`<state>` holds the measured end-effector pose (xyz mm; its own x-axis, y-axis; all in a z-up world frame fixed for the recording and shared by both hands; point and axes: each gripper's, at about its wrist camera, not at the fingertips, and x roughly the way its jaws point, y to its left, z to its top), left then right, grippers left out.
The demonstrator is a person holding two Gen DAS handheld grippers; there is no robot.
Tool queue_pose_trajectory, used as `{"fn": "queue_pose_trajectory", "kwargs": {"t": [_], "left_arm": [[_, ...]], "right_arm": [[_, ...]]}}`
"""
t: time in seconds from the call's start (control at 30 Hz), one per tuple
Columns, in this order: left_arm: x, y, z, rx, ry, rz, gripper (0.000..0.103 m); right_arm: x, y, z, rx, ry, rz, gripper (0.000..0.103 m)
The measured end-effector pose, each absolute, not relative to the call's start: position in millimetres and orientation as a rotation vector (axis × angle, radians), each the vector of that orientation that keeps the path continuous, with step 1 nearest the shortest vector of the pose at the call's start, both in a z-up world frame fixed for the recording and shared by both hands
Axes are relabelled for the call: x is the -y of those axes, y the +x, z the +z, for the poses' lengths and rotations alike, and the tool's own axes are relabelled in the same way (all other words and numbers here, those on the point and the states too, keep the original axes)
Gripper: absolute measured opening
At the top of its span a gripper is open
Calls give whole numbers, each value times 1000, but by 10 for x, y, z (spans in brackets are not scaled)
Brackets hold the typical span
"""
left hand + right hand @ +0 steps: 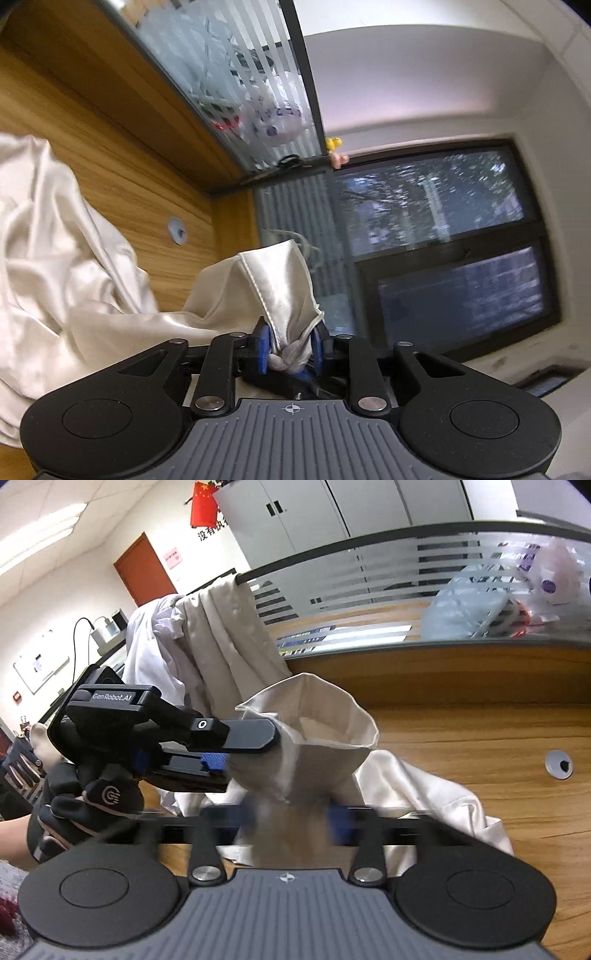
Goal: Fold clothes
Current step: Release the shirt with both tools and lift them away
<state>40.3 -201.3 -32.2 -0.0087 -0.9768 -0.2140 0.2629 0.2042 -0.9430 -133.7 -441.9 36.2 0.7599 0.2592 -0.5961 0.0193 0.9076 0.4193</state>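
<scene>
Cream satin cloth (325, 731) bunched on the wooden bench (480, 738), one hemmed end lifted clear of the surface, the rest trailing away in loose folds. Left gripper (290, 347) pinched narrow on a twisted wad of that hemmed end, blue pads (263, 347) pressing it from both sides, cloth rising as a cone ahead of the pads. Same left gripper (236, 751) in the right wrist view entering from the left in a gloved hand (88, 805), fingers lying roughly level, cloth flaring out past the tips. Right gripper (291, 819) just below that flare, blurred; blue pads (341, 825) smeared to either side of a band of cloth, by the look of it nearly closed on the fabric, though firm hold hard to confirm through the blur. Both grippers close together on one bunched end, left above, right beneath and a little nearer the bench. Long run of cloth lying away to the right and across the bench. Likely next: draw apart along the hem to spread the edge. More garments (207, 627) draped over the glass partition (406, 576) behind.
</scene>
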Motion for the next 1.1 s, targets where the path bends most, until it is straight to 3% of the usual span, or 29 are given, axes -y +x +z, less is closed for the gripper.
{"fn": "queue_pose_trajectory", "kwargs": {"t": [0.13, 0.2, 0.37, 0.57, 0.63, 0.73, 0.83, 1.1], "left_arm": [[1934, 344, -225, -1060, -704, -1167, 46], [1864, 292, -195, -1020, -594, -1132, 60], [1700, 141, -272, -983, -291, -985, 65], [1515, 26, -629, -1038, -170, -821, 71], [1469, -14, -720, -1028, -124, -770, 74], [1417, -58, -857, -1009, -51, -715, 77], [1388, -67, -958, -1013, -28, -693, 80], [1392, -104, -1057, -999, -36, -652, 92]], "right_arm": [[4450, -1366, 435, -710, 340, 60, 3], [4532, -1401, 472, -716, 291, -12, 3], [4904, -1521, 565, -708, 206, -230, 3], [5344, -1652, 564, -718, 57, -531, 5], [5454, -1698, 521, -735, 25, -591, 19], [5528, -1768, 467, -736, 16, -606, 62], [5480, -1758, 391, -733, 44, -552, 83], [5169, -1549, -70, -809, 115, -353, 95]]}}
